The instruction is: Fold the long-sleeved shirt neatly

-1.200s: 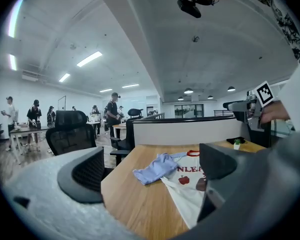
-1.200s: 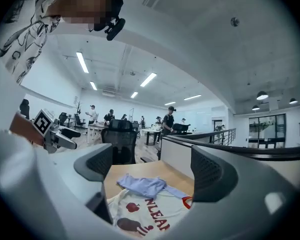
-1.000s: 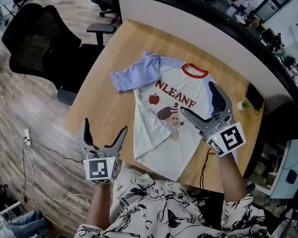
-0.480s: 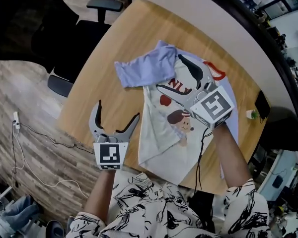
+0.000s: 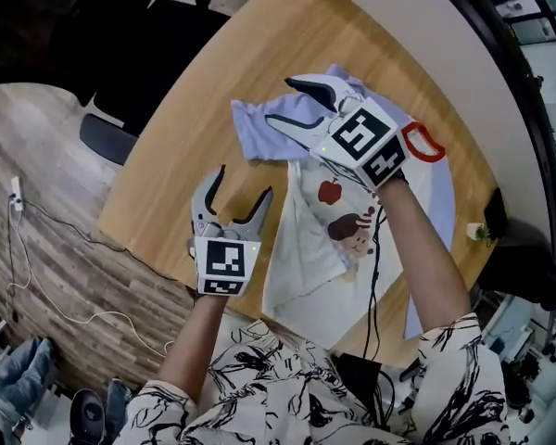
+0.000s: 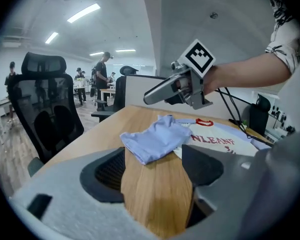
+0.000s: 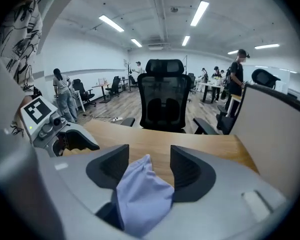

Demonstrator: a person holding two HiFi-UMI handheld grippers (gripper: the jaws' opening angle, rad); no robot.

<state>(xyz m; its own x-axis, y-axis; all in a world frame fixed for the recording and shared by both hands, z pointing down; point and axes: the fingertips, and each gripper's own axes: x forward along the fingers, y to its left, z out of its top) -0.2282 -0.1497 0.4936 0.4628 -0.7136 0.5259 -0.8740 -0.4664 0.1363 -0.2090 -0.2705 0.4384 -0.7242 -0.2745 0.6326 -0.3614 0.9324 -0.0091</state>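
The long-sleeved shirt [image 5: 338, 207] lies on the wooden table [image 5: 185, 156]. It has a white printed body, a red collar [image 5: 424, 143] and lavender sleeves. One sleeve [image 5: 258, 130] is bunched across the chest toward the left. My right gripper [image 5: 278, 102] reaches over this sleeve. Its jaws have just been closing, and in the right gripper view the lavender cloth [image 7: 142, 194] rises between them without being pinched. My left gripper [image 5: 244, 182] hovers over bare wood beside the shirt's left edge. Its jaws have also just been closing, with nothing between them [image 6: 154, 154].
A black office chair [image 5: 139, 72] stands off the table's left edge. A grey partition [image 5: 463, 54] borders the far side. A small plant pot [image 5: 479, 232] sits near the right edge. A black cable [image 5: 372, 258] hangs along my right arm. People stand far back.
The right gripper has swung left and down, from over the shirt's chest onto the bunched sleeve. The left gripper has moved forward over the table. Both pairs of jaws stand narrower.
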